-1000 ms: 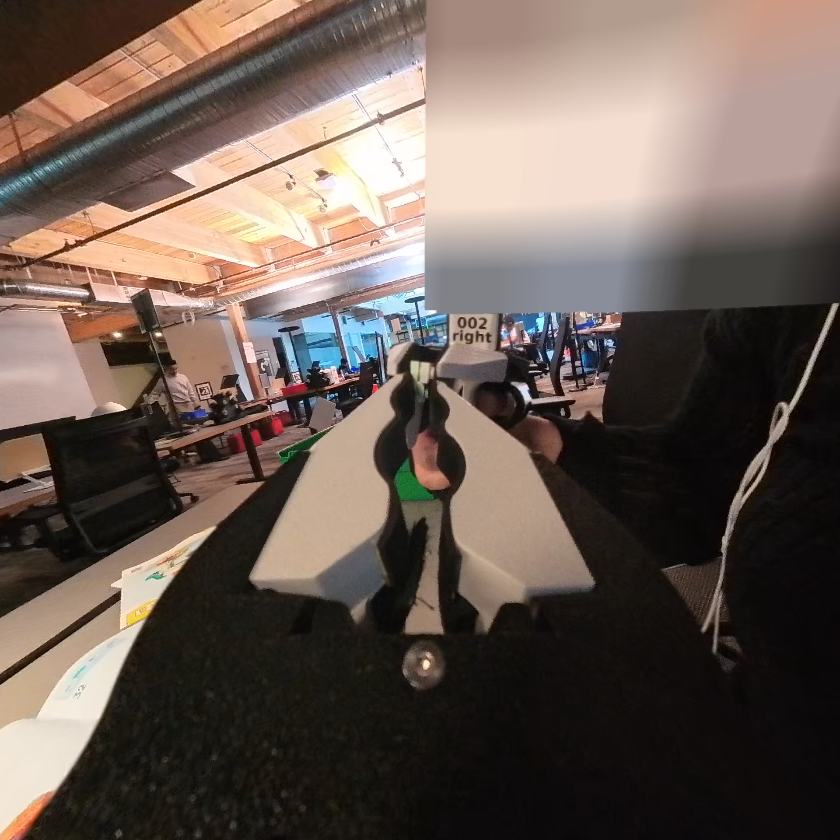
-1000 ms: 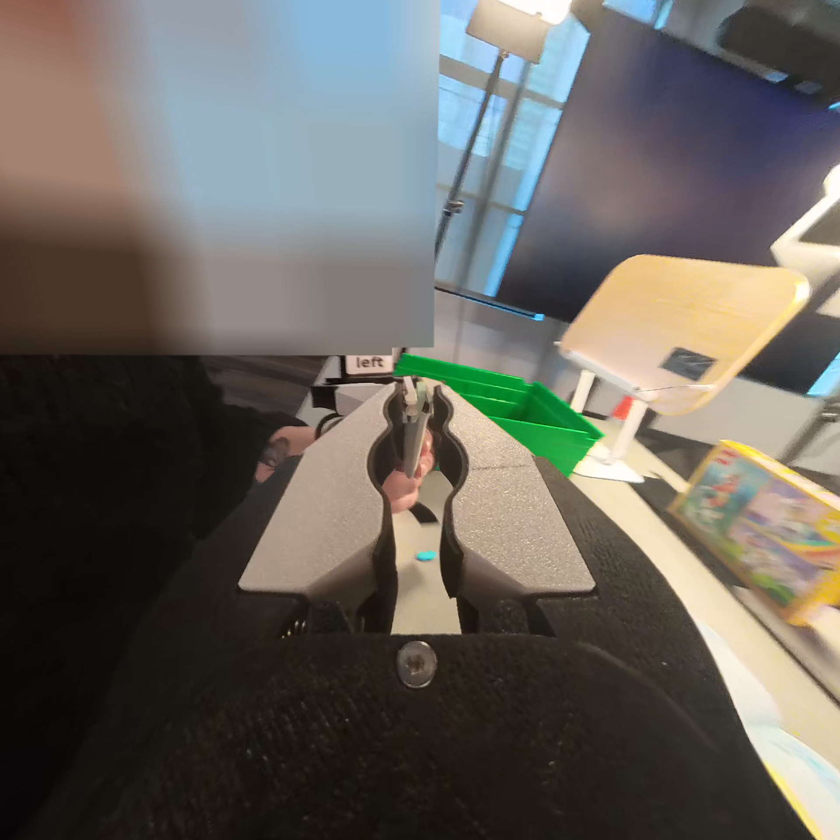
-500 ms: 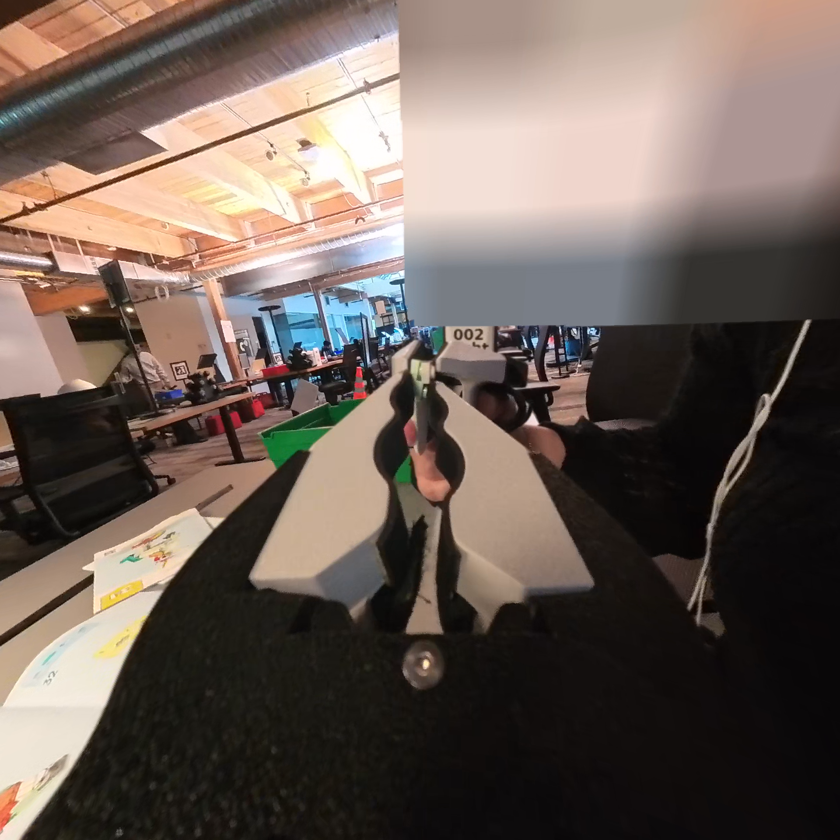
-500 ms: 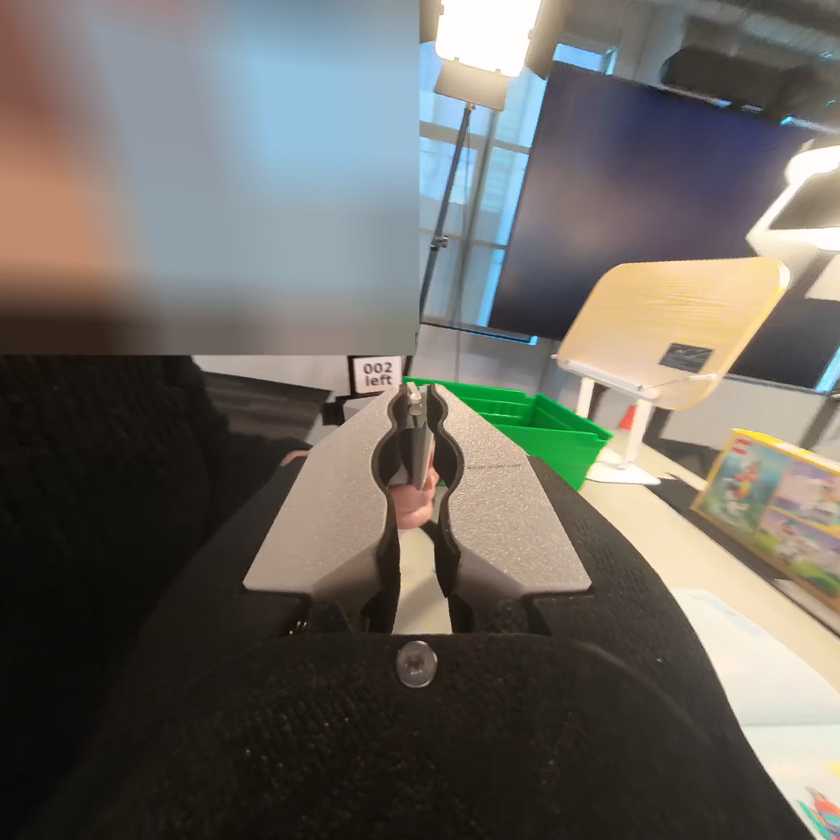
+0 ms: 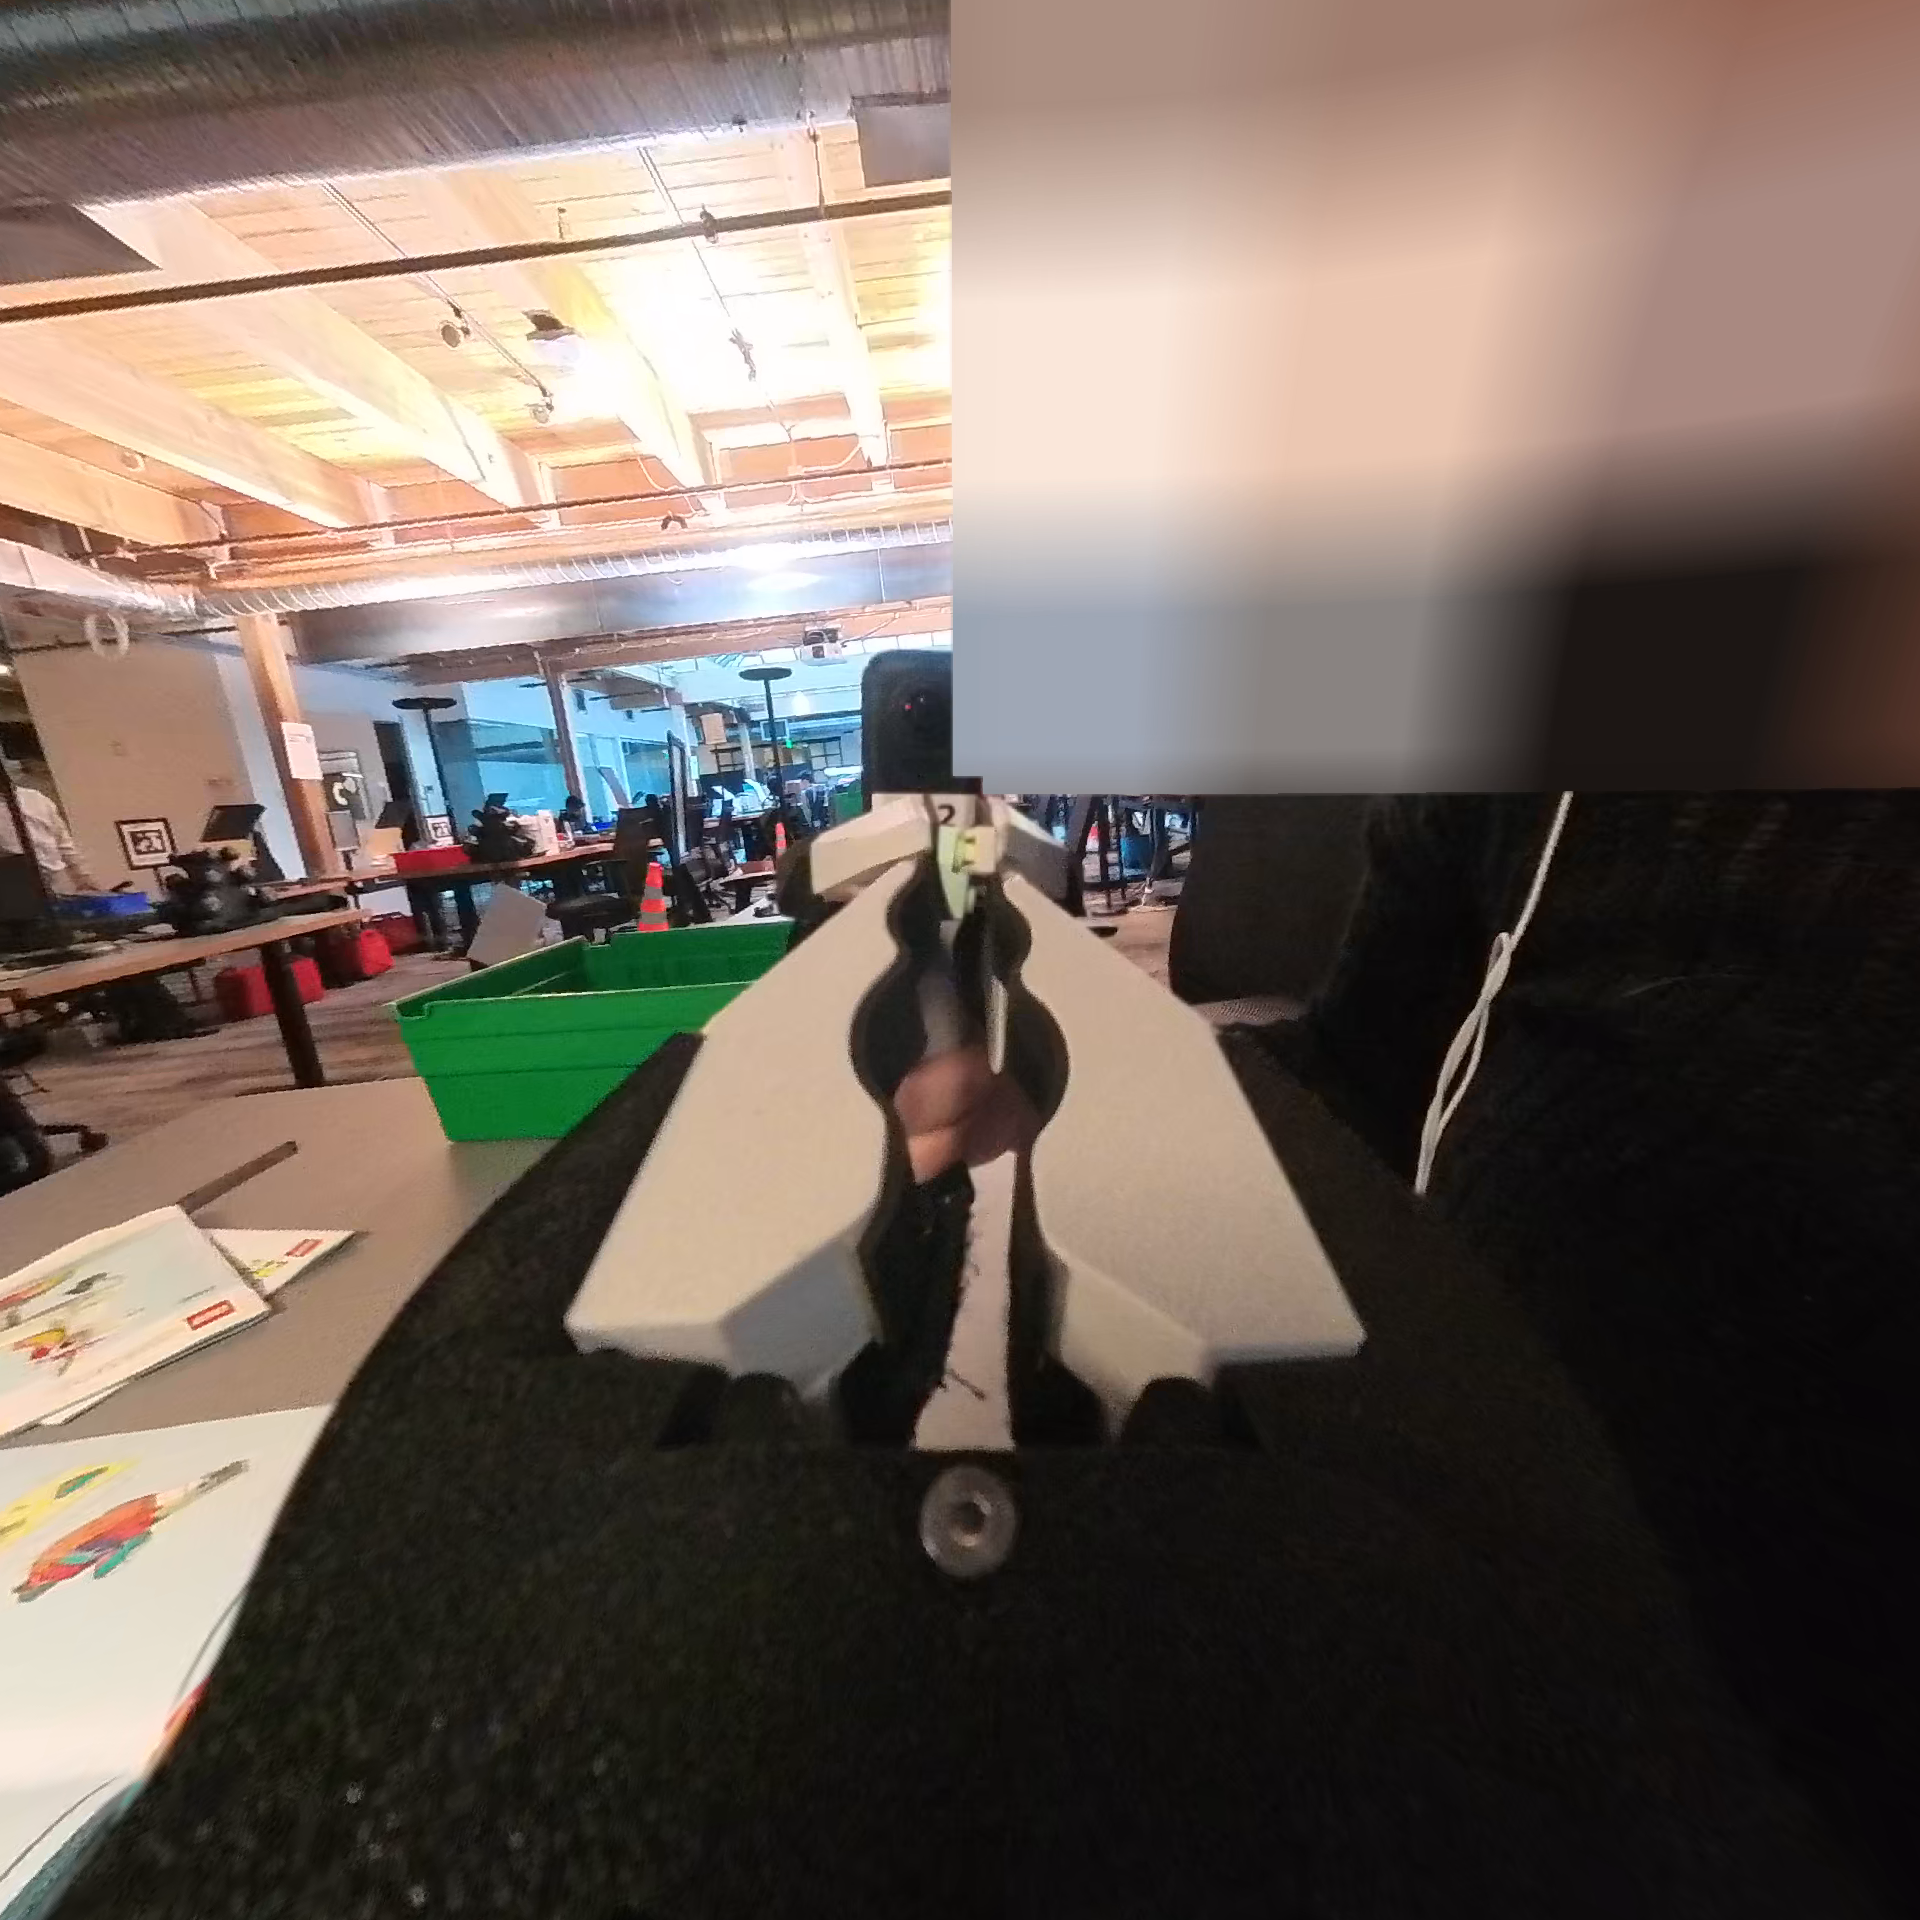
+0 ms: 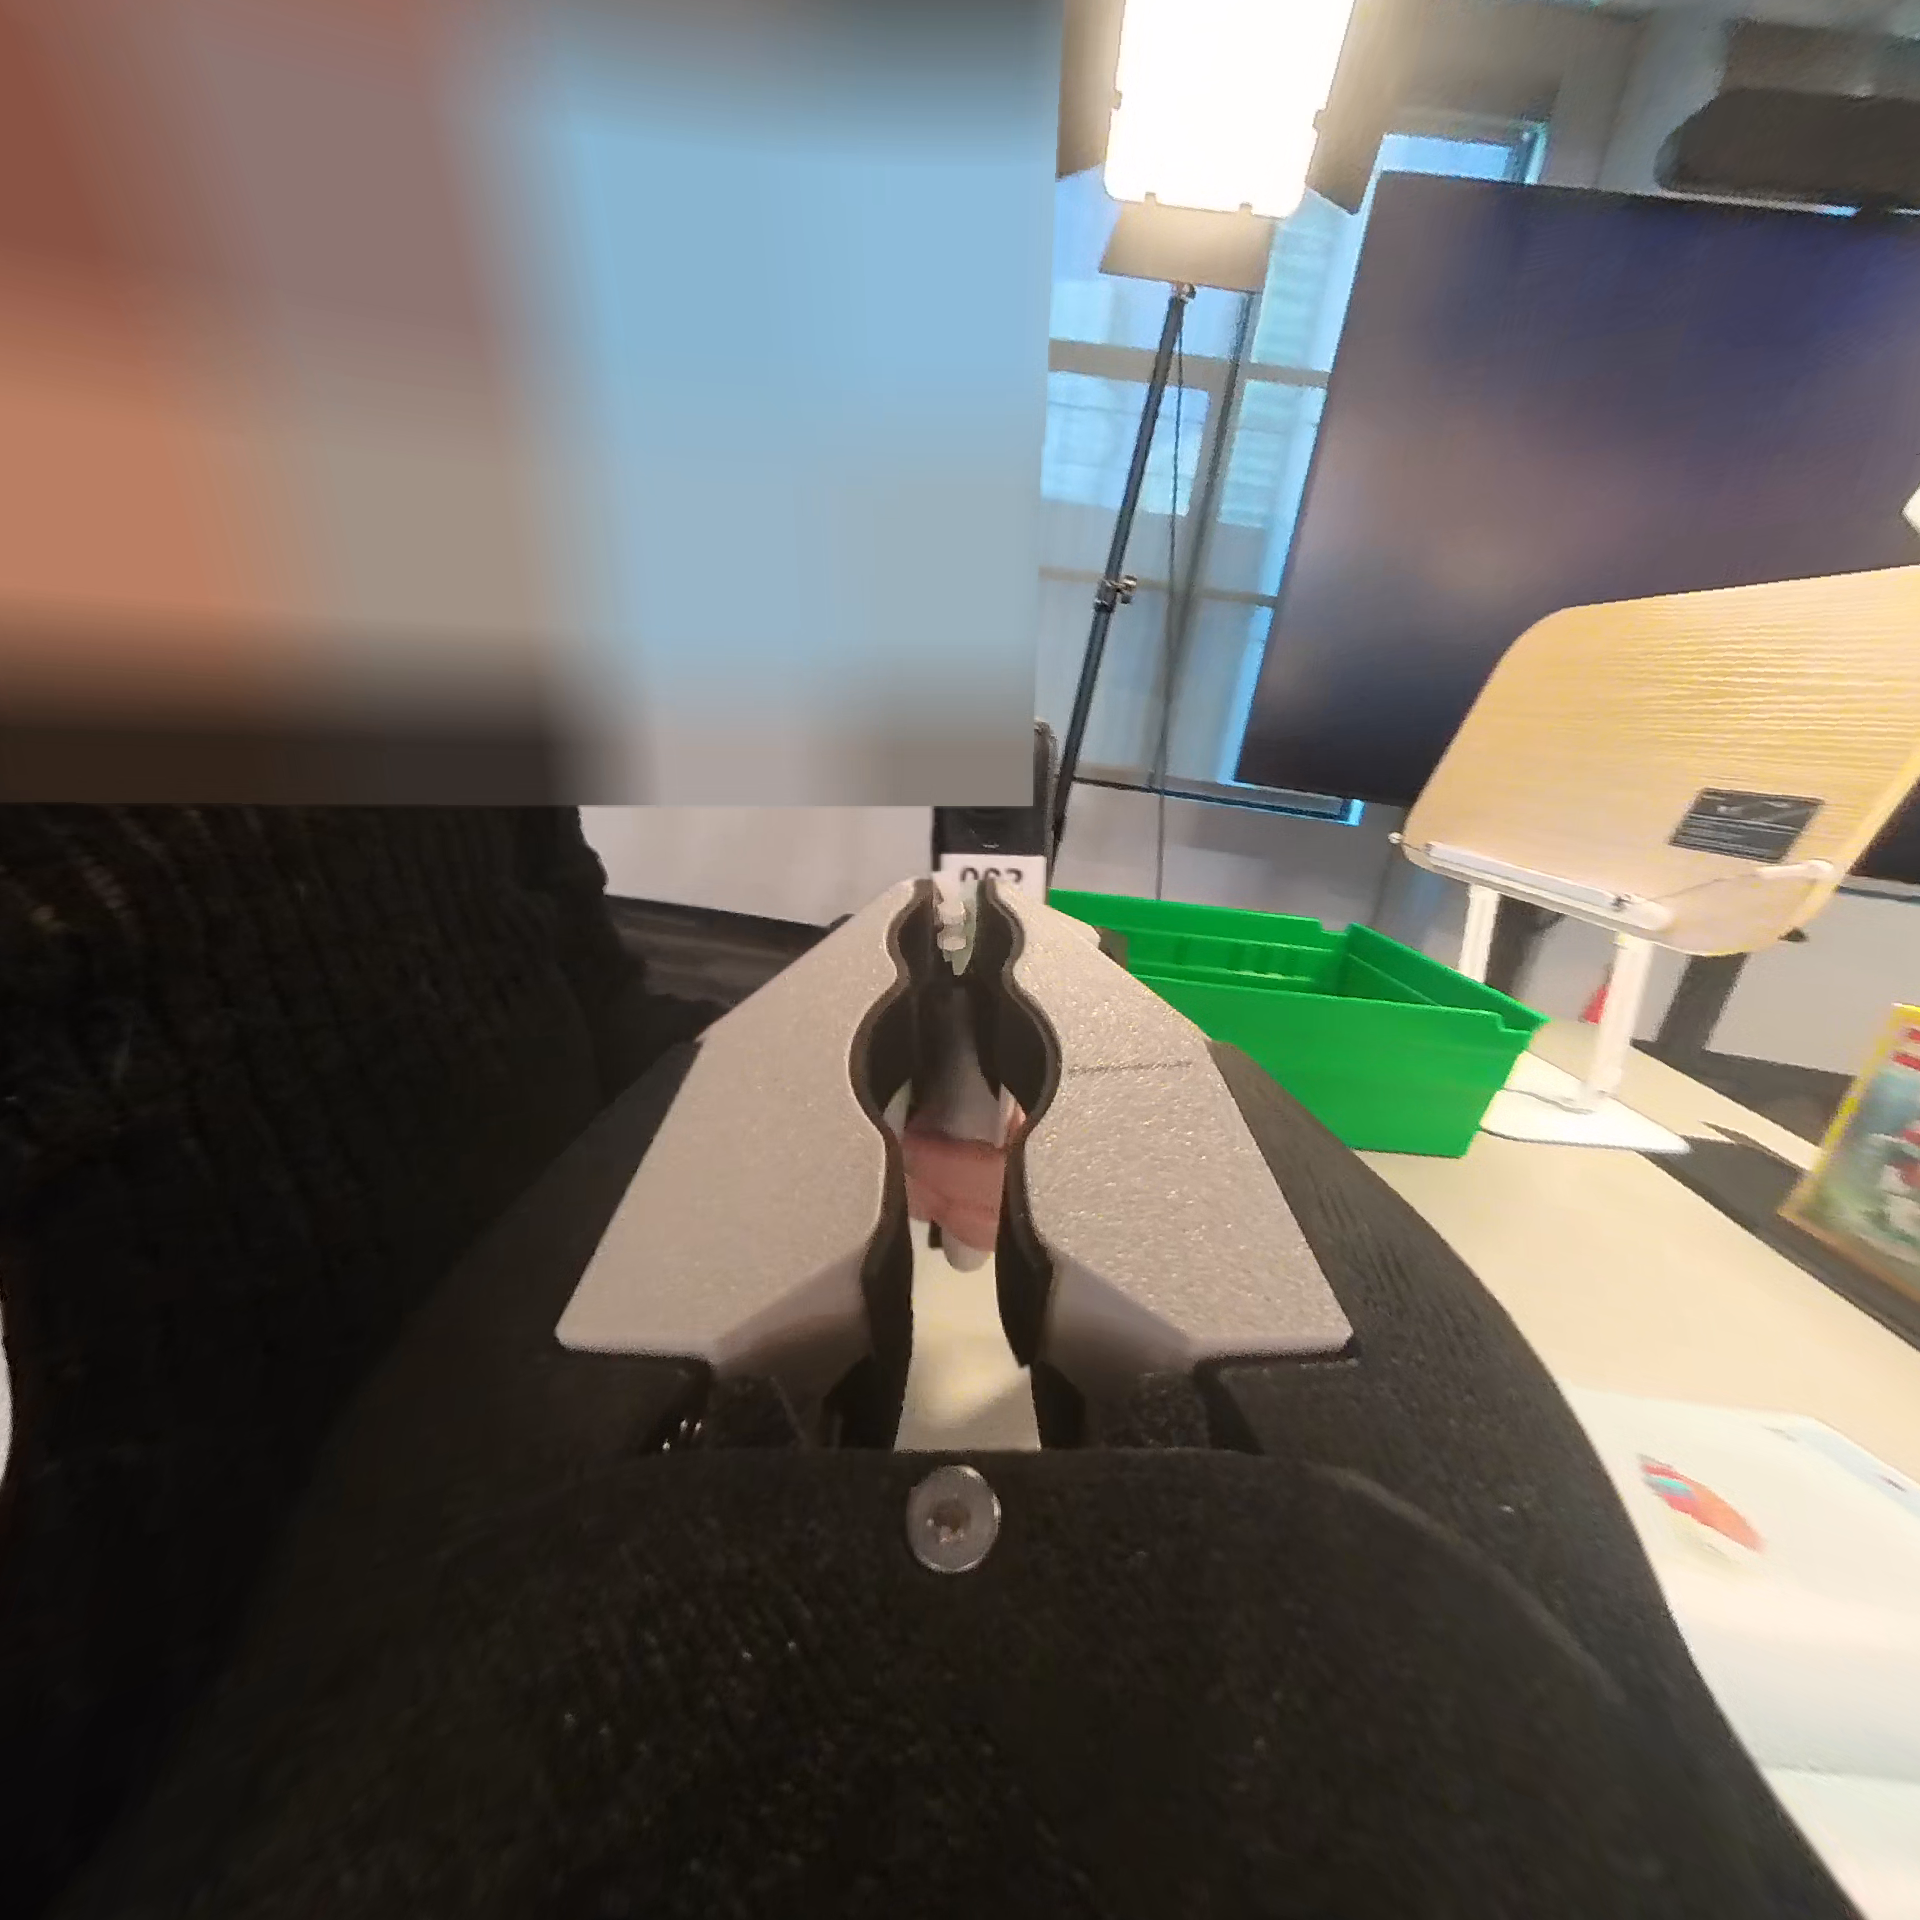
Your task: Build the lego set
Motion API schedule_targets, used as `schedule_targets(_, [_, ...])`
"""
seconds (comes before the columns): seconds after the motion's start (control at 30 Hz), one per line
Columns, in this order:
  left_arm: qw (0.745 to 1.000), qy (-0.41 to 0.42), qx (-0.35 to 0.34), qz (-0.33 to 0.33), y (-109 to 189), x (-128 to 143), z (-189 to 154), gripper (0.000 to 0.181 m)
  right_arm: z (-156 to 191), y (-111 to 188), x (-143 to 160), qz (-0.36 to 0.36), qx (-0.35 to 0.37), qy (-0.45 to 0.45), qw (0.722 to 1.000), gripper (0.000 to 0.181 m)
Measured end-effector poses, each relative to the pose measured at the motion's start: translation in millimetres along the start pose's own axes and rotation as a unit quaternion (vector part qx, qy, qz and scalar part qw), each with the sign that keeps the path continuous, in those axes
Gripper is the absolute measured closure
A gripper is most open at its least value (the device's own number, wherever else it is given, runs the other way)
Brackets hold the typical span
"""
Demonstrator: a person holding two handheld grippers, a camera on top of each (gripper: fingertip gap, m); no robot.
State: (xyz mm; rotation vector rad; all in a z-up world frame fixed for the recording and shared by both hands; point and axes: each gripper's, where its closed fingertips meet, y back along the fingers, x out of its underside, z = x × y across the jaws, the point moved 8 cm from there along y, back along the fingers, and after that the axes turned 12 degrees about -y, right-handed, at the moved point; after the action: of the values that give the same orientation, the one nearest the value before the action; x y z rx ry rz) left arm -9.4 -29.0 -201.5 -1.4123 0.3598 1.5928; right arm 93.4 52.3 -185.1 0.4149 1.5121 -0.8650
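Note:
My left gripper (image 5: 961, 868) is shut on a small pale lego piece (image 5: 964, 854) with a thin plate (image 5: 995, 1003) hanging below it. It is held in the air in front of a person in a black sweater. My right gripper (image 6: 951, 909) is shut on a small pale studded lego piece (image 6: 951, 933). The two grippers point at each other, tip to tip. The right gripper's fingers (image 5: 868, 847) show just behind the left tips. A hand (image 5: 961, 1117) shows behind the jaws. I cannot tell whether the two pieces are joined.
A green bin (image 5: 540, 1023) stands on the grey table (image 5: 343, 1153) and also shows in the right wrist view (image 6: 1351, 1013). Instruction booklets (image 5: 114, 1314) lie at the left. A wooden book stand (image 6: 1662, 769) and a lego box (image 6: 1870, 1143) stand at the right. My left and right fingertips are right by each other.
Both grippers have swung so that more of the table and the green bin shows. Their tips have come closer together. Both stay shut.

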Motion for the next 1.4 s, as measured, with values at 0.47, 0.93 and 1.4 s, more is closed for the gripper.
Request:
schedule_targets(0.47, [1.0,-0.005,-0.018,-0.015,1,0,2,0.165,-8,11,7,-0.025,0.026,-0.01,0.999,0.175])
schedule_targets(0.93, [0.999,-0.006,-0.038,0.014,1,4,4,0.164,-10,12,11,-0.032,0.014,-0.019,0.999,0.175])
schedule_targets(1.4, [0.998,0.058,0.005,-0.008,2,5,8,0.167,-8,11,13,-0.047,-0.006,-0.042,0.998,0.176])
